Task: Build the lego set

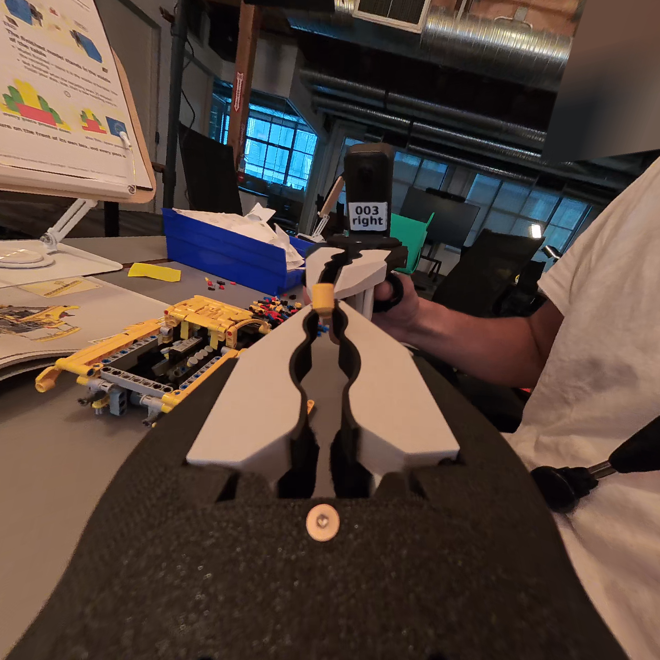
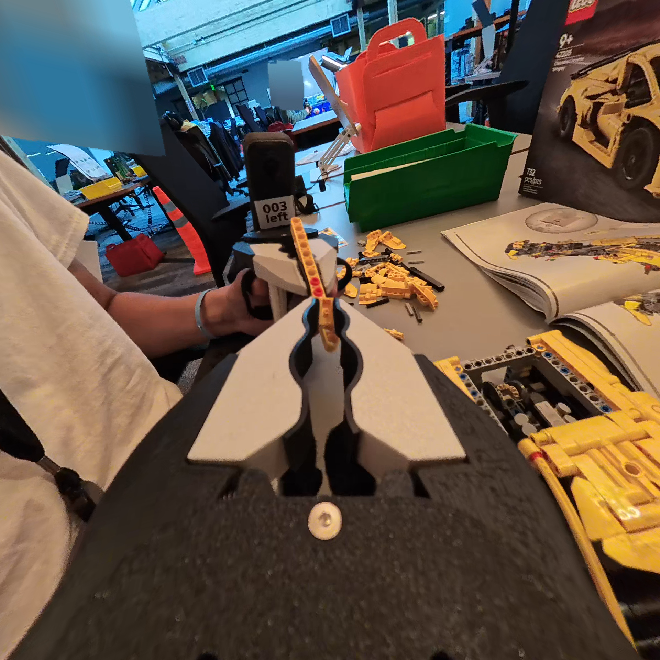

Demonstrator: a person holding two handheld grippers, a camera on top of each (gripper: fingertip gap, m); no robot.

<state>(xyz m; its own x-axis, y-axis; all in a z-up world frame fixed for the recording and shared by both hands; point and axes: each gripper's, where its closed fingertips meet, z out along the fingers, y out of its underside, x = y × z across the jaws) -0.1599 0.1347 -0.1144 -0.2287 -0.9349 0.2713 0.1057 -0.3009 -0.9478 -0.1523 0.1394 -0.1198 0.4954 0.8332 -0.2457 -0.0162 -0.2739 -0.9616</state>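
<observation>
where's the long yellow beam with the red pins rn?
Right wrist view, centre: the yellow beam is pinched upright in the right gripper, held above the table, directly in front of the left gripper.

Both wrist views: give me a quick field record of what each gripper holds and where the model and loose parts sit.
left gripper: shut on small yellow connector
right gripper: shut on yellow beam, tilted, red pins in it
grippers: facing each other, raised above the table
car model: on the grey table, unfinished, chassis open
loose parts: heap beyond the grippers
instruction booklet: open, beside model
green bin: behind the heap
</observation>
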